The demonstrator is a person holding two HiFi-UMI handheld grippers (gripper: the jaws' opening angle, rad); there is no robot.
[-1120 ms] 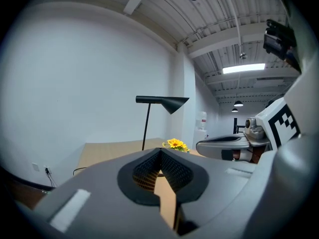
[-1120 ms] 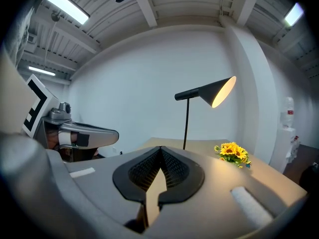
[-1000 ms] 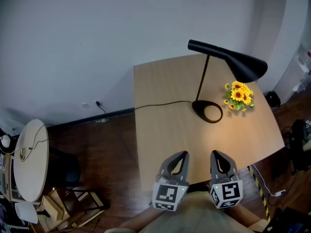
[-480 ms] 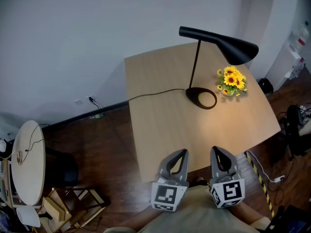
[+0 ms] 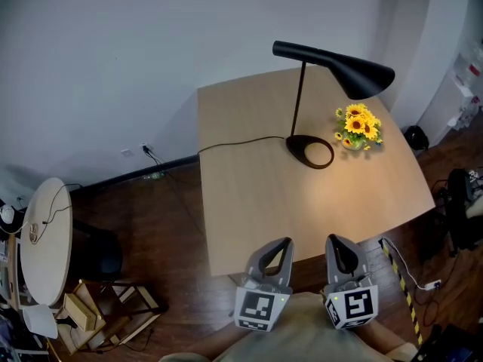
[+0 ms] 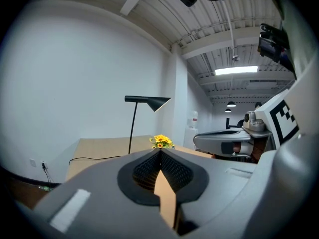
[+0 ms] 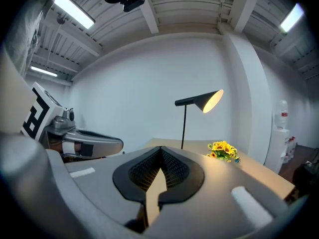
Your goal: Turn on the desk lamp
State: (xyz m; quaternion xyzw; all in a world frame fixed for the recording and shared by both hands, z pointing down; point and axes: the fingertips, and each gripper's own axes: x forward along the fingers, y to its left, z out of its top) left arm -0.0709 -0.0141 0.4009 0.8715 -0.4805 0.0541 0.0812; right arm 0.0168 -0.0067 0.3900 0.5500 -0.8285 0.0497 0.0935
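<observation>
Head view shows the slender black desk lamp [image 5: 358, 76] at the far side of the light wooden table [image 5: 256, 202], apparently glowing already, while the left gripper [image 5: 281, 246] and the right gripper [image 5: 337, 243], jaws together and empty, hover at its near edge, so probably only withdrawing remains.

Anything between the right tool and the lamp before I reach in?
Nothing visible. Bare table lies between the right tool and the lamp base. The sunflowers sit right of the base and the cord runs off left, both likely clear of a straight reach.
</observation>
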